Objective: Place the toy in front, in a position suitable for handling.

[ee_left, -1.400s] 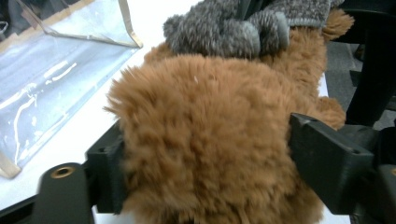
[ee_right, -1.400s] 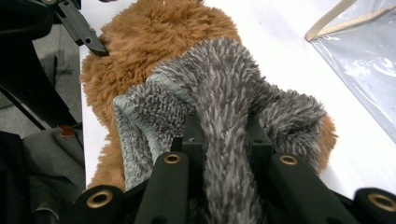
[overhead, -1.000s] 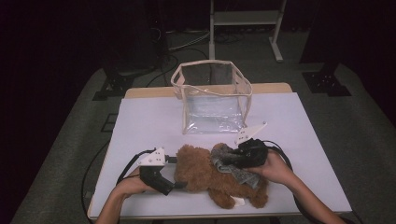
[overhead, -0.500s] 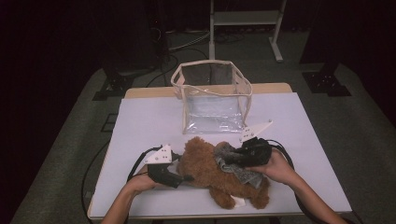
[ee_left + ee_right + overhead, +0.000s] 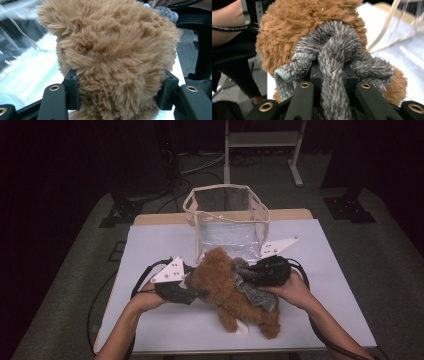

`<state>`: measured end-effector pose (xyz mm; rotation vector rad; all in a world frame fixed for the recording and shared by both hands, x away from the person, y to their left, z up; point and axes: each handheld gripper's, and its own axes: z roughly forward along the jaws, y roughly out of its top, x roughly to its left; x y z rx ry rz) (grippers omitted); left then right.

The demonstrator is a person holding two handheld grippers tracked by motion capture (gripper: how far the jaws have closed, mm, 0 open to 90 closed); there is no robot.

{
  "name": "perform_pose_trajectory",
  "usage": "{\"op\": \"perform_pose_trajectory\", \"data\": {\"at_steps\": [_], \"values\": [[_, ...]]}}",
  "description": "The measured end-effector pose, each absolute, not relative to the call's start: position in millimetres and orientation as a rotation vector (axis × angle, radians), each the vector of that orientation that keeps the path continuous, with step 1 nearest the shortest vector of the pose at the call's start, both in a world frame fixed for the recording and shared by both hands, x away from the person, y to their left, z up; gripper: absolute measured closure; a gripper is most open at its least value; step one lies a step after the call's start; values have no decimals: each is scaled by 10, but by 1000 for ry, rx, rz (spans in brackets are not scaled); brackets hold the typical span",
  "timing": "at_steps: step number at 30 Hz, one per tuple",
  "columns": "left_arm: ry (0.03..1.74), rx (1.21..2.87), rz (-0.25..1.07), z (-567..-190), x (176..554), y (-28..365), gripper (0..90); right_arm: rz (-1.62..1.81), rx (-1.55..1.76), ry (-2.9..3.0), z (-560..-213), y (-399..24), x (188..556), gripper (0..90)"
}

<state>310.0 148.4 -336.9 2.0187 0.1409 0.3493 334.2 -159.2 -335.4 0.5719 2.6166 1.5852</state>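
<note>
A brown plush teddy bear (image 5: pixel 220 282) with a grey fuzzy scarf (image 5: pixel 252 292) round its neck is held a little above the table, just in front of a clear plastic bag (image 5: pixel 227 217) with a beige rim. My left gripper (image 5: pixel 194 289) has just been closing on the bear's head (image 5: pixel 112 50), and its pads (image 5: pixel 72 91) press into the fur on both sides. My right gripper (image 5: pixel 248 274) is shut on the scarf (image 5: pixel 332 50), which bunches over its fingertips (image 5: pixel 315 72).
The table top (image 5: pixel 330 270) has a pale cover, with bare room to both sides of the bear. A white tag (image 5: pixel 242 328) hangs under the bear. Cables (image 5: pixel 97 307) trail off the left edge. A metal stand (image 5: pixel 260 140) is behind the table.
The left gripper's jaws closed onto the bear's head. Both hands rose, lifting the bear from lying flat and moving it up toward the bag.
</note>
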Motion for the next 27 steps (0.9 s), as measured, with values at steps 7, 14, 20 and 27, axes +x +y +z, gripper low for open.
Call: {"op": "perform_pose_trajectory", "data": {"at_steps": [7,14,20,27], "values": [[96,2028,418,-2942,3121,1527,379,1708,549,2532,-3162,-1540,3381,759],[63,2033,430,-2764,3089,1494,376,1762,535,2507,-3112,-1578,3358,758],[73,2002,398,-3037,3063,1330,369,1721,589,2535,-3234,-1878,3325,753],[32,1991,419,-3002,3053,1058,360,1644,468,2504,-2659,-1964,3292,752]]}}
